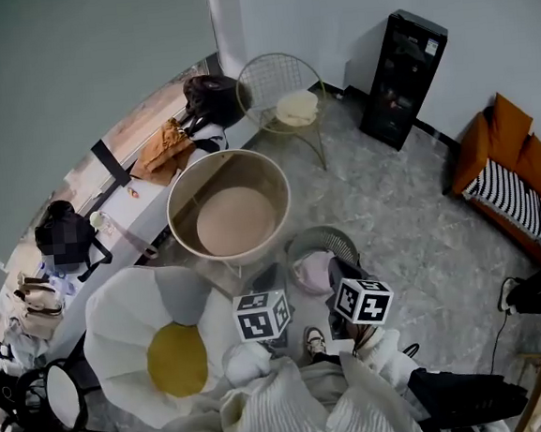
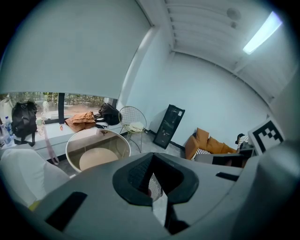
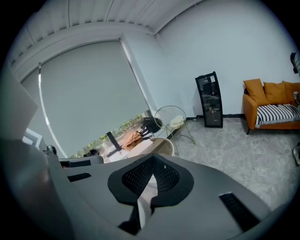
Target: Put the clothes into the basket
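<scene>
Head view — left gripper (image 1: 265,286) and right gripper (image 1: 340,275), jaws pressed together, near basket (image 1: 321,238).

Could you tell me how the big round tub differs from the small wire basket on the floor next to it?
The tub is much wider than the wire basket. The tub has solid beige walls; the wire basket is see-through mesh. The tub shows a bare bottom, while the wire basket holds a pale pink cloth. Both are round and open-topped.
</scene>
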### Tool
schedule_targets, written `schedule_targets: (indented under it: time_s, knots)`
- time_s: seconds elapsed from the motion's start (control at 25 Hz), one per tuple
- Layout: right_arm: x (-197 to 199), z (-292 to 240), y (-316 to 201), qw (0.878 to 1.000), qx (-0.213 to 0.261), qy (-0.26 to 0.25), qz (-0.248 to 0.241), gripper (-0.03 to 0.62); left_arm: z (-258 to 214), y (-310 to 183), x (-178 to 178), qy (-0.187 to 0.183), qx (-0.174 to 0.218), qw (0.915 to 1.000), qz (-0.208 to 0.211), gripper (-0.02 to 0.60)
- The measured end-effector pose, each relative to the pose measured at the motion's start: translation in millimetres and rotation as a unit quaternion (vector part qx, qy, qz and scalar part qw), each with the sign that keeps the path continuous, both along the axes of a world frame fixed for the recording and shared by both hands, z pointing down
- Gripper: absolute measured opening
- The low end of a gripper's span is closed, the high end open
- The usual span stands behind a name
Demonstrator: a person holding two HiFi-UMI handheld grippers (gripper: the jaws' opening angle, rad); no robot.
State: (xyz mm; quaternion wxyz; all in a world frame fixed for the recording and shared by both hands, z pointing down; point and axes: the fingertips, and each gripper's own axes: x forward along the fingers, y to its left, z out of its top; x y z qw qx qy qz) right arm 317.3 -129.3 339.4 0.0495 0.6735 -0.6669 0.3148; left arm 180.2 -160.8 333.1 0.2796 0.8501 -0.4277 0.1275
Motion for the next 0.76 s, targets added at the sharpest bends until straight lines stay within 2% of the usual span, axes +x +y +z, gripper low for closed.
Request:
schedule_targets:
  time_s: [0.76]
  knots:
    - [11.4,2.0,5.7,1.0,-0.008,0.01,0.002,0.023,2.5,2.5,10.6,-0.006,-0.001,0.9999,0.011,0.006]
